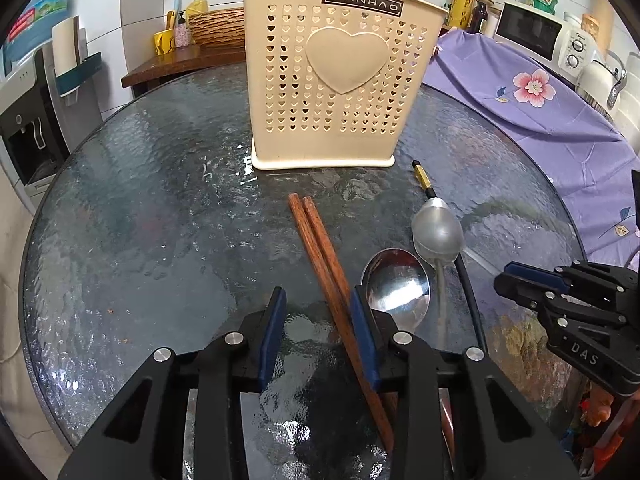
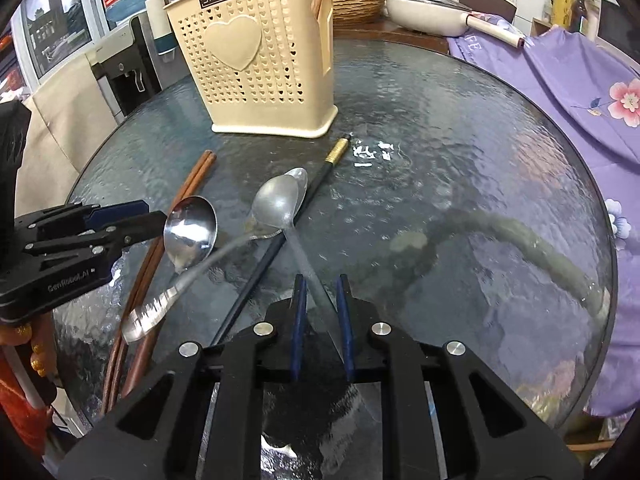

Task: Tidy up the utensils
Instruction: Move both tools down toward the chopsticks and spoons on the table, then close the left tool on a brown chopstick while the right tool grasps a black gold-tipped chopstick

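Two wooden chopsticks run between the left gripper fingers in the left wrist view, close against the right pad; the fingers stand apart, seemingly not pinching. The chopsticks' near ends vanish under the gripper body. A large spoon lies just right, handle hidden. The cream utensil holder stands upright farther back on the glass bench, with bare glass to the left. The right gripper enters at the edge, cut off.

In the right wrist view, the right gripper fingers are clenched on the small spoon handle, which blurs near the pads. A black chopstick passes under it. Open glass spreads rightward to the bench rim.
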{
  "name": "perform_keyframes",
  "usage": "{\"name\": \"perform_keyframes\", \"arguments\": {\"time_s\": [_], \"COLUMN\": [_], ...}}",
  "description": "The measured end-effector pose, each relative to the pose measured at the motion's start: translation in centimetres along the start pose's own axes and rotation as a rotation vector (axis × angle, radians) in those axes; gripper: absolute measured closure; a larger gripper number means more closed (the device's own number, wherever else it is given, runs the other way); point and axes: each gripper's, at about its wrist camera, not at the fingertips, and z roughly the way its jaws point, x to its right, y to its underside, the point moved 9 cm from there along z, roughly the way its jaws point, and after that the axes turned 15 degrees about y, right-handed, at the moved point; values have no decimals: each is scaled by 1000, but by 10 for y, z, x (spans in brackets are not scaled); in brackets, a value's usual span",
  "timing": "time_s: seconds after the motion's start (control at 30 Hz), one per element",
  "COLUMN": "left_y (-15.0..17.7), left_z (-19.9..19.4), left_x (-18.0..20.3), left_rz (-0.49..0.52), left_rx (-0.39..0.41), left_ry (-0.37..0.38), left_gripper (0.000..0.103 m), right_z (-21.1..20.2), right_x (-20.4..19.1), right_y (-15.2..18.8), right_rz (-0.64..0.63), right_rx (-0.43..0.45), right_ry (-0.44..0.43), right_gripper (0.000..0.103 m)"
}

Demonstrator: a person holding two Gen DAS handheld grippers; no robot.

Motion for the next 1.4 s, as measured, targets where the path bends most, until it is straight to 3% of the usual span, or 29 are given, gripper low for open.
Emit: {"name": "perform_keyframes", "arguments": {"time_s": [0.07, 0.13, 0.2, 0.5, 0.6, 0.9, 1.07, 1.4], "left_y": [-1, -2, -2, -26, -32, -30, -30, -37], "left_z": [0, 0, 0, 3, 11, 18, 20, 20], "left_x": [-1, -3, -7, -17, -23, -24, -25, -37], "left_rz": [-1, -3, -9, -45, -36, -53, -18, -48], "left_rx": [0, 1, 2, 24, 15, -1, -17, -34], "left_ry": [2, -1, -1, 18, -11, 15, -20, -12], "left_gripper": [70, 70, 70, 71, 75, 76, 83, 88], "right_z": [-1, -4, -7, -12, -10, 0, -1, 26], "right_x": [1, 2, 3, 1, 0, 0, -3, 3], "right_y": [0, -4, -10, -47, -49, -46, -49, -78], "right_rz": [26, 62, 68, 81, 84, 90, 73, 115], "right_rx": [-9, 3, 17, 66, 65, 49, 56, 18], "right_ry": [-30, -64, -62, -49, -57, -50, -42, -19], "right_gripper": [82, 60, 56, 56, 56, 56, 56, 56]}}
